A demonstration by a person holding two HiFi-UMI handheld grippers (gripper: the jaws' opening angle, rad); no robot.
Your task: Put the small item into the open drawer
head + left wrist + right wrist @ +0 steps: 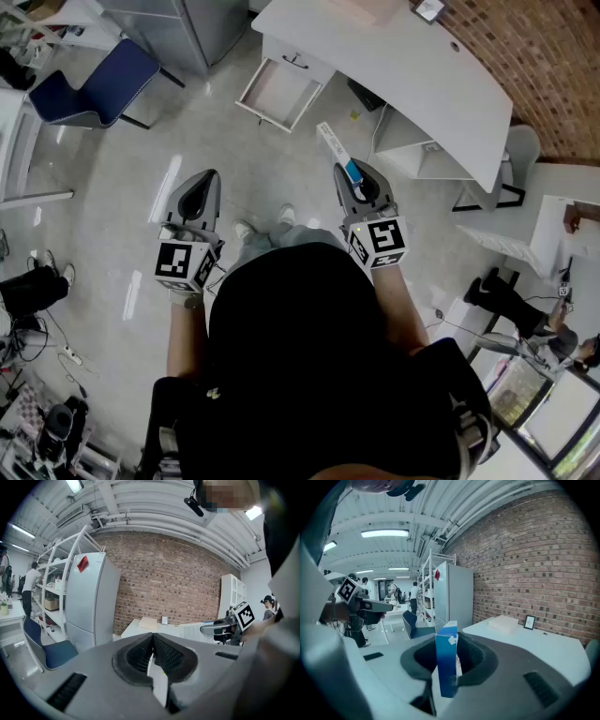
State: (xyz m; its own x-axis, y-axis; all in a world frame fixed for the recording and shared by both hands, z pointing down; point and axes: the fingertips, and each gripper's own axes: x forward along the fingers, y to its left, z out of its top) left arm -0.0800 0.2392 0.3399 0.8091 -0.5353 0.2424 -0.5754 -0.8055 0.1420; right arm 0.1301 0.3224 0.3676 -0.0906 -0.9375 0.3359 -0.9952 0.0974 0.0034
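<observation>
My right gripper [355, 175] is shut on a slim blue and white box [351, 171] that sticks out forward past its tips. In the right gripper view the box [446, 660] stands upright, pinched between the dark pads of the right gripper [448, 665]. The open drawer [279, 92] hangs out from under the white desk [403, 70], ahead and a little left of the box, well apart from it. My left gripper [205, 183] is held level beside the right one, shut with nothing in it; its pads [140, 654] meet in the left gripper view.
A blue chair [92, 82] stands at the far left, near a grey fridge [89, 602]. White shelves and boxes [511, 239] sit right of the desk. Cables and gear [37, 309] lie on the floor at my left. People stand far off by the shelving [414, 597].
</observation>
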